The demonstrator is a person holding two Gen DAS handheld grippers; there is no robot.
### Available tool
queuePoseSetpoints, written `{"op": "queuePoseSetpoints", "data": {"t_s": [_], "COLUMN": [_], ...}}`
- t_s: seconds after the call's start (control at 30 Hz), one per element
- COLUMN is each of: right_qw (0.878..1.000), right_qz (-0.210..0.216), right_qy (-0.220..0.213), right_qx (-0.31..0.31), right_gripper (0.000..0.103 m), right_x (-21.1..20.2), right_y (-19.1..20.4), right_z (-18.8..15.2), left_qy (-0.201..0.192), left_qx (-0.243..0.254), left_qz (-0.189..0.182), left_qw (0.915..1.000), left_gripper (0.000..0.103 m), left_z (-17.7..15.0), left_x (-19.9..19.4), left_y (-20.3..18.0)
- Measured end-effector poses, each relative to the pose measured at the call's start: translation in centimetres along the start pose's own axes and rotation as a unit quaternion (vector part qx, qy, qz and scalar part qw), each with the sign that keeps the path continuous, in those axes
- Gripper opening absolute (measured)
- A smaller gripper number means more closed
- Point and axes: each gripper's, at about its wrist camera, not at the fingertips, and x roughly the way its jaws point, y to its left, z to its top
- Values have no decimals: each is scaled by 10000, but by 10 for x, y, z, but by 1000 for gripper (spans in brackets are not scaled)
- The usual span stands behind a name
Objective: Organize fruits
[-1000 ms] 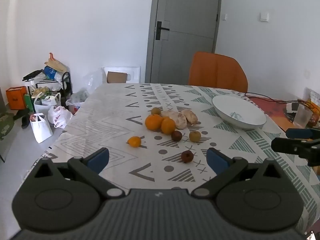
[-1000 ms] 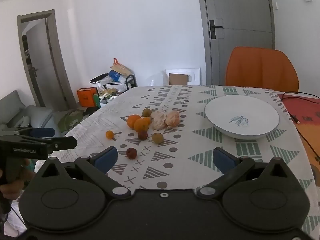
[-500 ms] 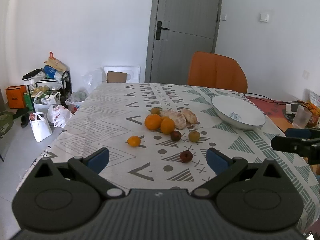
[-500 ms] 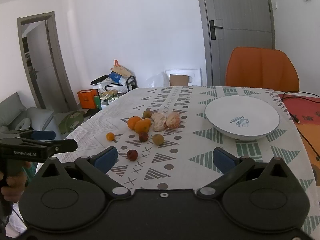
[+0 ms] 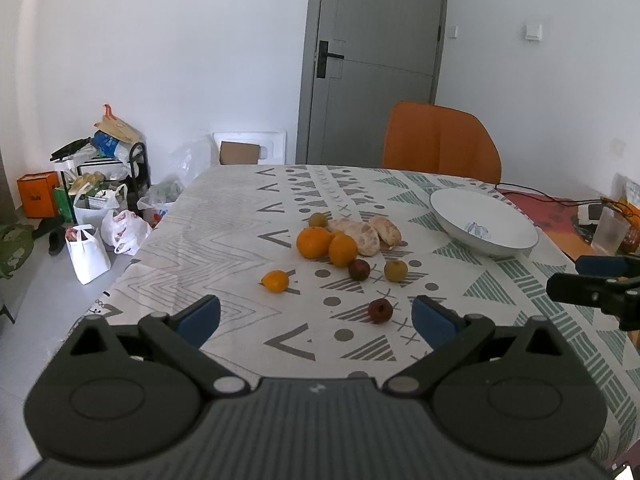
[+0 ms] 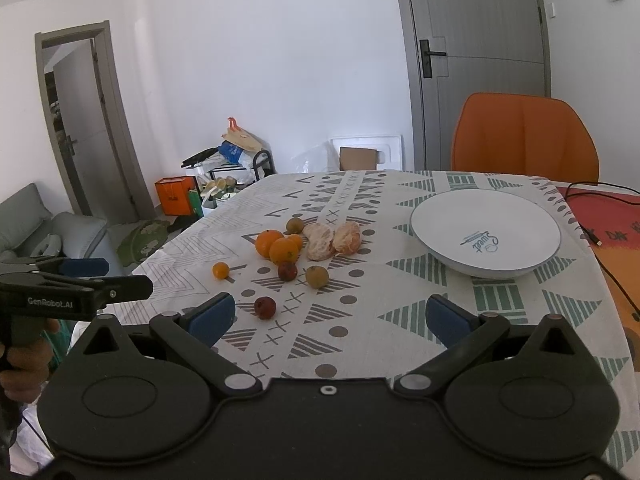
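Fruit lies in a loose cluster mid-table: two oranges (image 5: 315,242) (image 6: 269,243), two peeled citrus pieces (image 5: 362,235) (image 6: 321,241), a small orange fruit (image 5: 275,281) (image 6: 221,270), greenish fruits (image 5: 395,270) (image 6: 317,276) and dark red fruits (image 5: 380,310) (image 6: 265,307). A white bowl (image 5: 460,208) (image 6: 440,208) stands empty to the right. My left gripper (image 5: 316,318) hangs open over the near edge, nearest the closest red fruit. My right gripper (image 6: 330,318) is open too, holding nothing. Each gripper shows from the side in the other's view.
A patterned cloth covers the table (image 5: 224,232). An orange chair (image 5: 440,140) stands at the far side before a grey door. Bags and boxes (image 5: 92,220) crowd the floor left. Cables and a cup (image 5: 606,232) sit at the right end.
Both grippers have drifted slightly; the fruit sits a touch closer in the right wrist view. Nothing on the table moved and both grippers stay open.
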Motion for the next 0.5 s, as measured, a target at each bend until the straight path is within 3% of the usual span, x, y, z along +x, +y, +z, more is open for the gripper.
{"op": "queuePoseSetpoints", "data": {"t_s": [0.5], "right_qw": [10000], "right_qz": [-19], "right_qy": [21], "right_qx": [12], "right_gripper": [103], "right_x": [1], "right_y": [1], "right_z": [-1], "left_qy": [-66], "left_qx": [-108], "left_qz": [-23], "left_qw": [9999], "left_gripper": [102], "left_z": [0], "left_x": [0], "left_y": [5]}}
